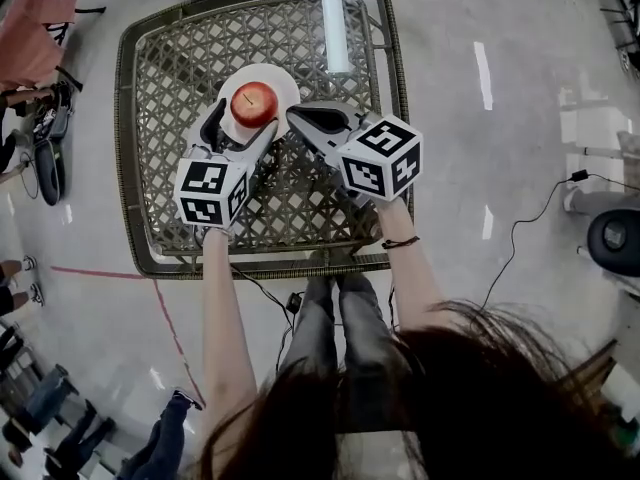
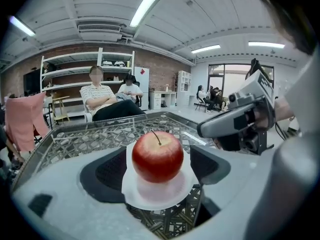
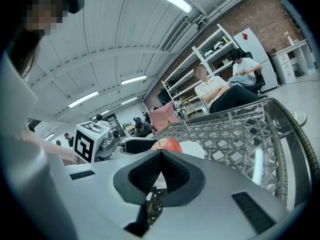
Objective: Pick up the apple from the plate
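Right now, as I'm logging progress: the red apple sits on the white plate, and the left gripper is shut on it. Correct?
Not quite. The apple does sit on the plate, but the left gripper is open: the left gripper view shows its jaws apart on either side of the apple, not touching it.

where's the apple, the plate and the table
apple [image 2: 157, 156], left gripper view, middle of its red skin
plate [image 2: 150, 200], left gripper view, bare front rim
table [image 1: 175, 88], head view, bare lattice top
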{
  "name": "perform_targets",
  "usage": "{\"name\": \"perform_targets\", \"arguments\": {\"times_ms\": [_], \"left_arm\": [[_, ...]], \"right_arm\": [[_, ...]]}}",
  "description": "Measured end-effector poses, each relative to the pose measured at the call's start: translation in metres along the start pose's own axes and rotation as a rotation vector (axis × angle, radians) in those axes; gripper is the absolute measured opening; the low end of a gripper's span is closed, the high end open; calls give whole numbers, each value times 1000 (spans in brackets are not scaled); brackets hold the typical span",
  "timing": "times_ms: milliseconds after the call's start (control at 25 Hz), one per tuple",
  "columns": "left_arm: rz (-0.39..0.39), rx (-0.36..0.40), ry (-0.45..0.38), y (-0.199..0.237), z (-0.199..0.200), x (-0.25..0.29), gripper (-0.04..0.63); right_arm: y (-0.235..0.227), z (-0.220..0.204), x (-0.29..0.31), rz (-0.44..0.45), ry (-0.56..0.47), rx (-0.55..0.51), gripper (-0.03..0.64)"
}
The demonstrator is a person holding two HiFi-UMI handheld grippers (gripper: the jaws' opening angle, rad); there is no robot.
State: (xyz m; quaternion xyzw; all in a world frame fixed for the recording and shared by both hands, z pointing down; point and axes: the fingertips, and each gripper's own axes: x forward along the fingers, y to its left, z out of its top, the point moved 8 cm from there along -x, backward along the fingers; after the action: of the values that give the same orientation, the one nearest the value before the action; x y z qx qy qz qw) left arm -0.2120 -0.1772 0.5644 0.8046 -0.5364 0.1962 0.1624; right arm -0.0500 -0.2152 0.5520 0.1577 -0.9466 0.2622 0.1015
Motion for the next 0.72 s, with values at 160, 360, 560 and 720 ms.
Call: {"name": "perform_targets", "arguments": {"times_ms": [160, 360, 560, 720], "left_arm": [[-20, 31, 11, 1, 1, 8, 411], [-41, 76, 29, 3, 4, 17, 425], [-62, 112, 40, 3, 4, 24, 425], [-88, 130, 48, 3, 5, 28, 425]], "right_arm": [[-3, -1, 0, -3, 4, -4, 9], [-6, -1, 0, -9, 1, -5, 9], [-8, -3, 1, -15, -3, -1, 9], [-9, -1, 1, -18, -9, -1, 9]]}}
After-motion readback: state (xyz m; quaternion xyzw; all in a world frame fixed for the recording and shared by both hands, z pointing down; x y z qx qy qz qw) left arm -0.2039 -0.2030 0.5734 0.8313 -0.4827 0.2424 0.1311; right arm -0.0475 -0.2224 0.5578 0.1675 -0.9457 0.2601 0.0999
